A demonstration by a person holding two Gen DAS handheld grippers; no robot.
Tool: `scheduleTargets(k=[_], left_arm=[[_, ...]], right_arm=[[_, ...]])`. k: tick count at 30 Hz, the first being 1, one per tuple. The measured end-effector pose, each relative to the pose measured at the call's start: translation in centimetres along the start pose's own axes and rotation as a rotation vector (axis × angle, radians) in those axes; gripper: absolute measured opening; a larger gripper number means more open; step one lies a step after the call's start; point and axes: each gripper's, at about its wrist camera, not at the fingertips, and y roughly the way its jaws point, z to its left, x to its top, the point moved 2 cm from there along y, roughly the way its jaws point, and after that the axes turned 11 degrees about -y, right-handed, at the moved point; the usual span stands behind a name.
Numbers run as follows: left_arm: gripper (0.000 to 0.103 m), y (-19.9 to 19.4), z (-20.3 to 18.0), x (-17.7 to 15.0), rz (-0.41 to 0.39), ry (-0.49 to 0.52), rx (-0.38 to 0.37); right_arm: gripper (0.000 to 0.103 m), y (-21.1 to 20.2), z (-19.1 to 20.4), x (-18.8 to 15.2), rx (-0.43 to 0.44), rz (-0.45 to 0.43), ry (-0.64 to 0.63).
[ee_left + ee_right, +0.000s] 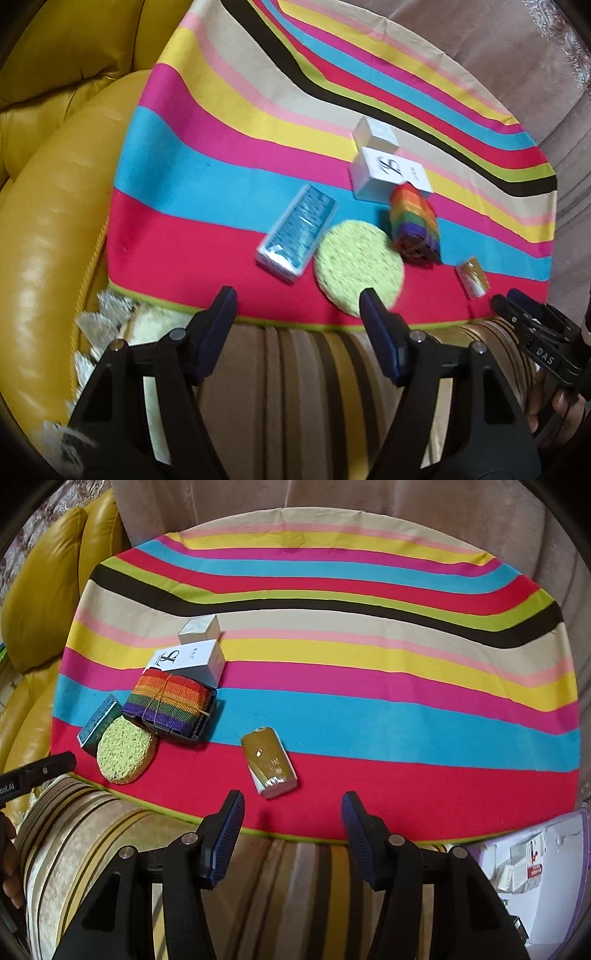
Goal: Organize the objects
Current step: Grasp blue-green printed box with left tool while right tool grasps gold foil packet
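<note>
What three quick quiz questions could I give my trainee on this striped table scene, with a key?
1. True or false: the green sponge leans against the teal box.
2. Which lies nearest the right gripper? A) the gold packet B) the rainbow strap roll C) the small white box
3. Fill in: between the fingers of the left gripper there is ____.

Key: 1 true: the sponge touches and overlaps the box. 2 A: the packet lies just ahead of the fingers. 3 nothing: its fingers are apart and empty, at the near edge of the table.
</note>
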Motion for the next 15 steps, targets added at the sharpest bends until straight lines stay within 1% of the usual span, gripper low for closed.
scheduleTargets(k=[9, 15], left_arm=[[0.072, 2.5, -0.2, 2.1, 0.029, 0.055, 0.061], [0.062, 3.6, 0.1, 3.1, 0.052, 0.066, 0.073]], right_arm=[[0.056, 1.8, 0.8, 1.2, 0.017, 0.027, -0.03], [0.055, 2.9, 0.9, 1.8, 0.029, 0.044, -0.031]])
